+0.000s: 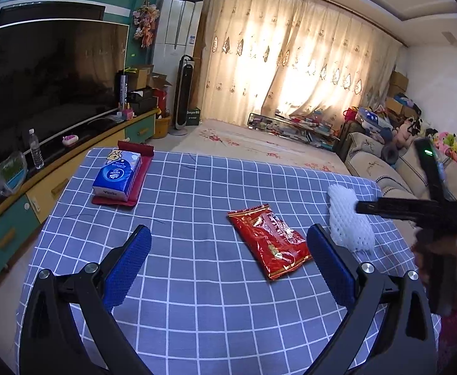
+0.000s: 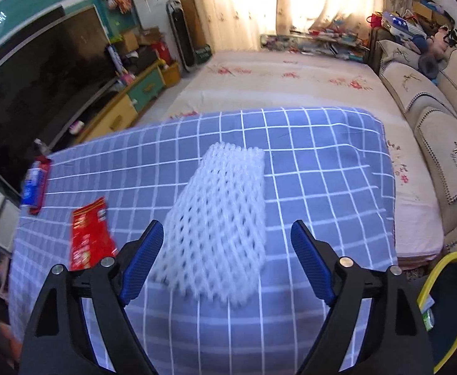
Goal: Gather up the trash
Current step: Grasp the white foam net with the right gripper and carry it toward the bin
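Both claws, left claw (image 1: 228, 250) and right claw (image 2: 226, 243), gape empty; one foam net (image 2: 219, 225), one red wrapper (image 1: 269, 240).

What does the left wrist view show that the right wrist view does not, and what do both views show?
Only the left wrist view shows the open left gripper, the right gripper from outside at the foam net, and a water bottle on the TV cabinet.

Only the right wrist view shows the yellow-rimmed bin beside the table, and the open right gripper with its fingers on either side of the net.

Both show the white foam net, the red snack bag, the blue tissue pack and the checked tablecloth.
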The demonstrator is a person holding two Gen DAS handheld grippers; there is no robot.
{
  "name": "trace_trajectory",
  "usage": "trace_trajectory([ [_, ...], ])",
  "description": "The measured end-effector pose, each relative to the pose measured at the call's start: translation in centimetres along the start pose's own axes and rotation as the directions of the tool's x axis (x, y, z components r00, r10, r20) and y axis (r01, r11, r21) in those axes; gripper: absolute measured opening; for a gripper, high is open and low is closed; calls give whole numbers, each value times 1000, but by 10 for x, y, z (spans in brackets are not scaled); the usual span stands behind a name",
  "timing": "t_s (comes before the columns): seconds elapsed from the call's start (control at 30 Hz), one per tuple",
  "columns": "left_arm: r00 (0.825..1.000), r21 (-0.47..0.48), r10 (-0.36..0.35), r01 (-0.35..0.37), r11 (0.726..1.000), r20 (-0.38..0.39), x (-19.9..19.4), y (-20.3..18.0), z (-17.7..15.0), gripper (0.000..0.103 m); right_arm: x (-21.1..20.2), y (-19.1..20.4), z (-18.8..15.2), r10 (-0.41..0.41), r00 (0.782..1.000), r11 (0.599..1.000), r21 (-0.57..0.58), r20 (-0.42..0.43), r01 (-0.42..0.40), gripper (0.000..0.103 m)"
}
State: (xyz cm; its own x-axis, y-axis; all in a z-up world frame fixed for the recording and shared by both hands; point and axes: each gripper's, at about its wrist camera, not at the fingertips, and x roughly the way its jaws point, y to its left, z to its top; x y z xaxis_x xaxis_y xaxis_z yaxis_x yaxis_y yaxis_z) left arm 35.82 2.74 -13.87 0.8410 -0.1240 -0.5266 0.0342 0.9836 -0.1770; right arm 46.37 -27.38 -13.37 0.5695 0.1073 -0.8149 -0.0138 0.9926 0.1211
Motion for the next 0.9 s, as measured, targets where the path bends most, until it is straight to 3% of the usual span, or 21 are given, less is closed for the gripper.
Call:
trace_trajectory([
  [0.2,1000,38,1,-1,999,-16,2,-9,-2,98,25,0,3,-55,998,998,33,-28,56,83],
  [0.37,999,38,5,-3,999,-48,9,-11,-5,98,31,11,-1,-72,997,997,-17,-23,72,82],
  [0.4,999,40,6,-4,999,-52,10,-12,-5,98,32,12,-2,-67,997,998,-22,-24,67,79],
  [0.47,998,47,12,-10,999,-55,12,-13,-6,98,33,13,-4,-46,998,999,-31,-39,44,57],
  [0.6,998,58,15,-11,998,-65,15,-16,-10,98,25,9,-6,3,1000,1000,-19,-21,-4,28],
  [0.63,998,62,15,-11,998,-67,15,-17,-10,98,21,7,-5,7,1000,1000,-16,-12,-7,16],
  [0.67,997,68,16,-12,998,-69,16,-18,-11,98,17,6,-6,11,1000,1000,-12,-4,-11,12],
  [0.9,996,64,18,-13,998,-83,20,-16,-14,98,-23,-9,-2,54,995,998,27,86,-57,11],
])
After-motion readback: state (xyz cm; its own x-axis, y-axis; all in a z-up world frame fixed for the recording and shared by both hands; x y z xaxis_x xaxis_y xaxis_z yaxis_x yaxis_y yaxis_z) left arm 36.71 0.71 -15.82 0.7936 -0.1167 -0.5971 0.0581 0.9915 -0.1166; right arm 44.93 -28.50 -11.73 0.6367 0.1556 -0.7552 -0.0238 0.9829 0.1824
